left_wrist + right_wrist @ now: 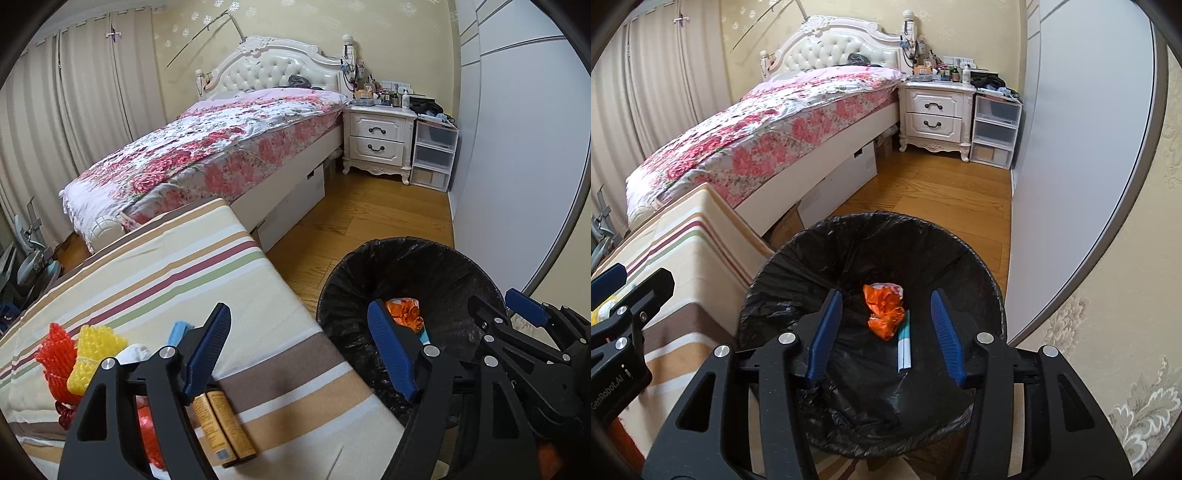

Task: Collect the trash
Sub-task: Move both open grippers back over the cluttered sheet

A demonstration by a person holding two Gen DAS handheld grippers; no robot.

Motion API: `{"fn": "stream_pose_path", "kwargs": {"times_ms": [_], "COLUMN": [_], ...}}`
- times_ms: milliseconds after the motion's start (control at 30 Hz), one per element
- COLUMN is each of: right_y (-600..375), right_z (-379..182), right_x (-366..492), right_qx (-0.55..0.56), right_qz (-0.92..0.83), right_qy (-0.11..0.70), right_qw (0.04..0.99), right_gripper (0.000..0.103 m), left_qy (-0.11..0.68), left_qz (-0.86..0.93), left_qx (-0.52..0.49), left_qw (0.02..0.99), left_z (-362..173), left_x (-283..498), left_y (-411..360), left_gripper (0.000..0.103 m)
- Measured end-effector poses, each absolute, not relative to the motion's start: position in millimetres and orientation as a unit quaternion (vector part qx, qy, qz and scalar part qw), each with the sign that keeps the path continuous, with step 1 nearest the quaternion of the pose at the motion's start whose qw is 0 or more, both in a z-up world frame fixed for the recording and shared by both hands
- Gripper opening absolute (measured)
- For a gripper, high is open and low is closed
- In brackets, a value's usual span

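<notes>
Drop step done: both hand-held grippers, right (884, 334) and left (299, 354), open and empty at bin (775, 266); next, left grabs mesh netting (79, 354) beside bin.

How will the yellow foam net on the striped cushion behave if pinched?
The yellow foam net looks like open mesh, so it is probably very light and will squash flat under the pads. It lies against the orange net, so the meshes may snag and lift together. It is unlikely to roll.
</notes>
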State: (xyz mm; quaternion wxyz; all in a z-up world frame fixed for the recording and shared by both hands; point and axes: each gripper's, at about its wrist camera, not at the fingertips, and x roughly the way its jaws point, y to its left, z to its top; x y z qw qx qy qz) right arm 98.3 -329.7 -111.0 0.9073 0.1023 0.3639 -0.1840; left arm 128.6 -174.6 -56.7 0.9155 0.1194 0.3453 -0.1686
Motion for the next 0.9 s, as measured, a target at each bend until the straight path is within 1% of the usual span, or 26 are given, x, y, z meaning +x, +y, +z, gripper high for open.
{"fn": "stream_pose_path", "kwargs": {"times_ms": [67, 167, 333, 667, 900], "right_y": [-320.3, -305.5, -277.6, -214.1, -182.3], "right_z": [-109.0, -106.7, -102.6, -102.4, -109.8], "right_x": [90.2, 78.4, 59.4, 34.0, 25.1], "right_qx": [0.099, 0.091, 0.078, 0.057, 0.038], "right_qz": [-0.174, -0.162, -0.136, -0.073, -0.041], "right_qy": [0.364, 0.365, 0.369, 0.377, 0.388], "right_qw": [0.910, 0.912, 0.916, 0.922, 0.920], "right_gripper": [0.050, 0.055, 0.055, 0.055, 0.056], "left_qy": [0.348, 0.350, 0.346, 0.362, 0.373], "left_qz": [-0.162, -0.150, -0.121, -0.056, -0.042], "left_qx": [0.115, 0.110, 0.104, 0.084, 0.085], "left_qw": [0.916, 0.918, 0.924, 0.927, 0.923], "left_z": [-54.9, -52.4, -48.7, -59.0, -70.8], "left_x": [120.7, 110.0, 88.0, 56.0, 42.5], "left_y": [-161.9, -144.5, -106.5, -33.3, -10.5], "left_gripper": [0.074, 0.074, 0.074, 0.074, 0.074]}}
